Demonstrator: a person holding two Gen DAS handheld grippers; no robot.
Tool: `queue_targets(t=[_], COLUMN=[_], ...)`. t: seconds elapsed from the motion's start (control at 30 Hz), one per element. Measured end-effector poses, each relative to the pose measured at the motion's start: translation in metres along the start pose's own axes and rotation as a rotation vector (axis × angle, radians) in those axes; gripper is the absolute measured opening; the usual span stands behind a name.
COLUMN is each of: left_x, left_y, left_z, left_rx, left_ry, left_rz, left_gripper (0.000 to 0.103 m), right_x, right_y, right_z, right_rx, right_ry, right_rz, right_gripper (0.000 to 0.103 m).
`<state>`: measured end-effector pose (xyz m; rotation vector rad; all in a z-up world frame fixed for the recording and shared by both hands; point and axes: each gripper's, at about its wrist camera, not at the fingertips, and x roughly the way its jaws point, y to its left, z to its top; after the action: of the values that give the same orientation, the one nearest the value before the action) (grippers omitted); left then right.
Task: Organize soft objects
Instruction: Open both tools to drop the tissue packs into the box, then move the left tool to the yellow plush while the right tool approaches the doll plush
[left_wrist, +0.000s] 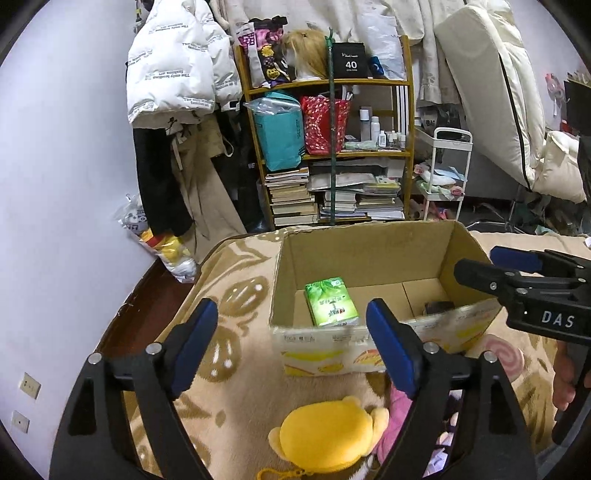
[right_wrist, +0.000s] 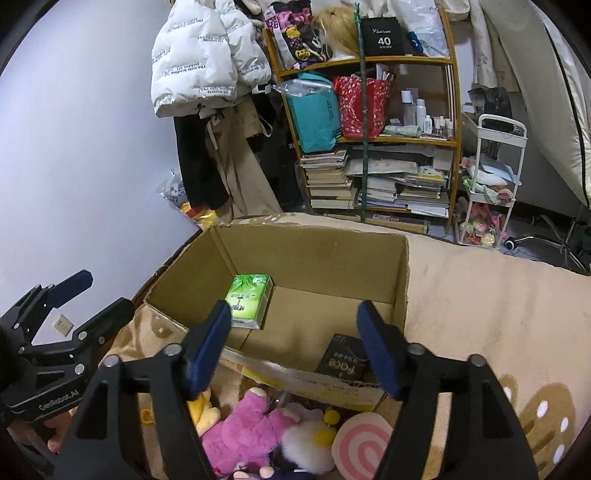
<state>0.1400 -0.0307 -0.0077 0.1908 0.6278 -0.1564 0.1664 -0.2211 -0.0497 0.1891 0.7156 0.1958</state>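
An open cardboard box (left_wrist: 365, 254) (right_wrist: 314, 254) stands on a beige patterned blanket. It holds a green tissue pack (left_wrist: 330, 302) (right_wrist: 249, 301) and a black packet (right_wrist: 345, 360). In front of the box lie plush toys: a yellow one (left_wrist: 327, 434), a pink one (right_wrist: 245, 428), a white one (right_wrist: 308, 446) and a pink swirl cushion (right_wrist: 364, 439). My left gripper (left_wrist: 295, 347) is open and empty above the yellow plush. My right gripper (right_wrist: 293, 347) is open and empty above the box's near wall; it also shows in the left wrist view (left_wrist: 480, 264).
A wooden shelf (left_wrist: 328, 147) with bags, bottles and stacked books stands behind the blanket. Coats hang at its left. A white cart (right_wrist: 491, 184) stands at its right. A bag of toys (left_wrist: 166, 247) lies on the floor by the wall.
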Motion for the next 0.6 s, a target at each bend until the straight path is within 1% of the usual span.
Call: queue_targets(t=[0.03,0.1,0.2,0.3,0.6], left_x=[-0.004,-0.011,-0.021,-0.032,-0.056], left_y=[0.001,0.004,0.006,0.008,0.006], left_z=[0.0,-0.001,-0.004,-0.008,-0.022], left_rx=[-0.003,-0.007,-0.015,-0.025,-0.008], left_ry=[0.001,0.0,0.004,0.005,0.024], left_rz=[-0.001,0.001,0.008,0.014,0.031], left_gripper=[0.087,0.09,0.094,0.096,0.097], right_x=[-0.004,-0.013,-0.027,-0.042,-0.077], right_y=[0.0,0.002,0.002,0.0,0.002], right_z=[-0.001,-0.001,-0.002,-0.006,-0.019], right_rx=[0.002,0.008,0.023,0.041,0.064], right_ry=[-0.009,-0.027,-0.041,-0.056,-0.06], right_rz=[-0.003,-0.008,-0.009,-0.025,-0.055], right_gripper=[0.085,0.088,0.091,0.1,0.1])
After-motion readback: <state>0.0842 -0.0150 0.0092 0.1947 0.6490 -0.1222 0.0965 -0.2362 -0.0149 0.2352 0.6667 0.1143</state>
